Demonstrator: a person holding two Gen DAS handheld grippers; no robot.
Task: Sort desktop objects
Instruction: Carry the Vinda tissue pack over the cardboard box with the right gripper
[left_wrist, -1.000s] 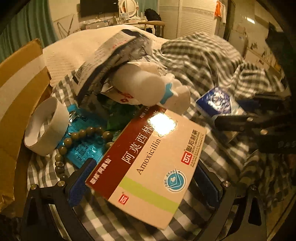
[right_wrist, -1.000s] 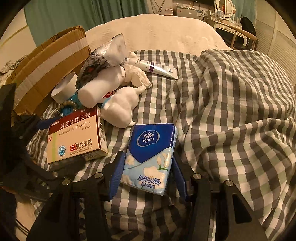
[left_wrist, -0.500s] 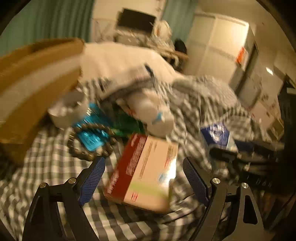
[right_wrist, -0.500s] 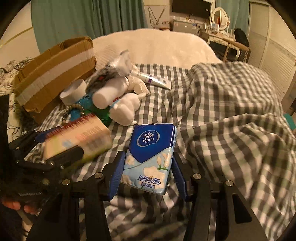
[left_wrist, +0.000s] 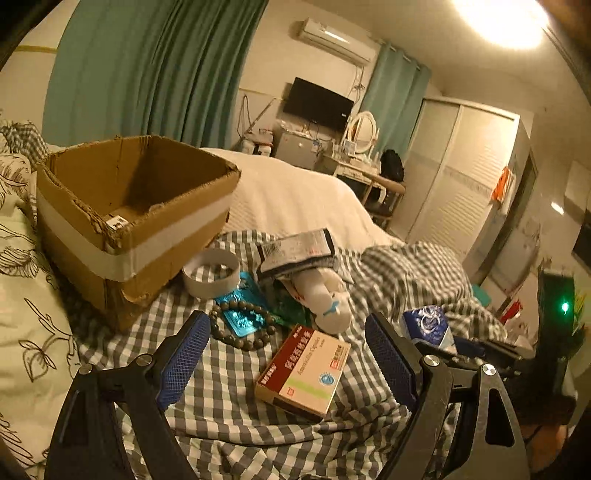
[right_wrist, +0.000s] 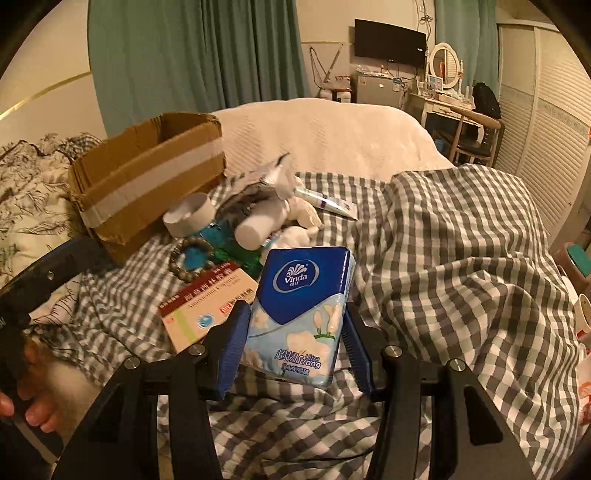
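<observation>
Teal curtains (left_wrist: 147, 74) upper left; wall-mounted television (left_wrist: 317, 107) centre; air conditioner (left_wrist: 334, 38) above; louvred white wardrobe (left_wrist: 461, 177) right; glaring ceiling light (left_wrist: 498, 18) upper right.

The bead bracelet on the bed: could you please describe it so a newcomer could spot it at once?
Start at the cardboard box on the checked sheet. Before it stands a white paper ring; just beyond lies the bead bracelet, a loop of round dull beads on a shiny blue packet.

Warm, dim yellow light comes from a glaring ceiling lamp (left_wrist: 506, 22). Both pictures are sharp, curved at edges, with dark corners.
</observation>
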